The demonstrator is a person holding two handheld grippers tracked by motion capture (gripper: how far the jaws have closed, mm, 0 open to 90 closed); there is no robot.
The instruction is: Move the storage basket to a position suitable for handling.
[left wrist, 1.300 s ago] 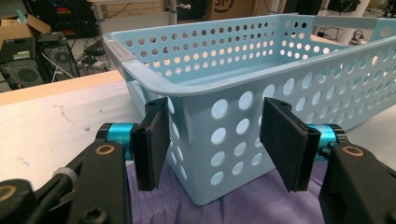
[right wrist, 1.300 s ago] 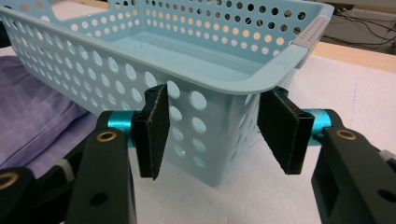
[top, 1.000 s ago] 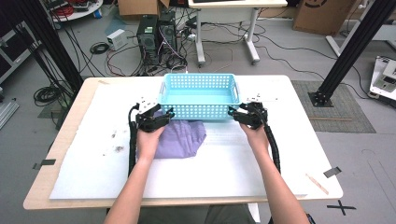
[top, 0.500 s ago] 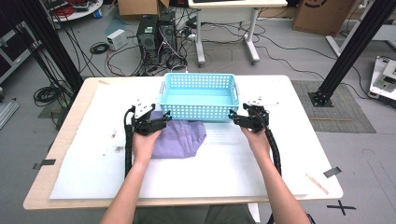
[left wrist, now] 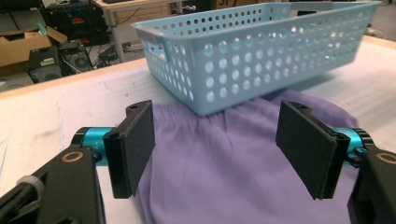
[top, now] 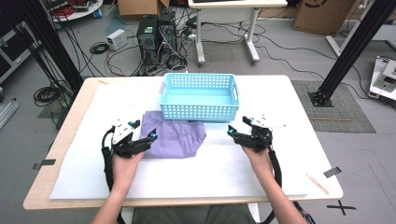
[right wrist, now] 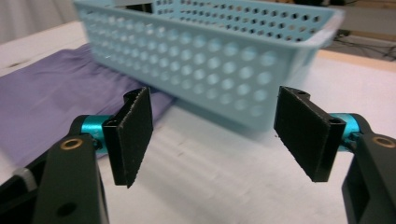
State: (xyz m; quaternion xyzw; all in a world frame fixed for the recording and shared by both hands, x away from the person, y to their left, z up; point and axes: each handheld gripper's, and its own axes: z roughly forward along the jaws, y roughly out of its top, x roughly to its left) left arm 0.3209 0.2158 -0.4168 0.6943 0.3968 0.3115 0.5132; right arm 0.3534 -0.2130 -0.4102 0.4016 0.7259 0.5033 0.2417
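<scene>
Two grippers' fingers (left wrist: 135,140) wide, basket (top: 198,111) edge clear.

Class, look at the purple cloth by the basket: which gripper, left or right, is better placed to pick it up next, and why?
Left. The left gripper hangs over the cloth with jaws open on either side of it. The right gripper is also open but over bare table, off the cloth's edge.

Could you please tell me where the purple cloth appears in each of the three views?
High view: purple cloth lies left of centre, its far edge under the blue basket.
Left gripper view: it spreads across the lower middle.
Right gripper view: it lies at the left.
Shared landmark: the blue basket.
</scene>
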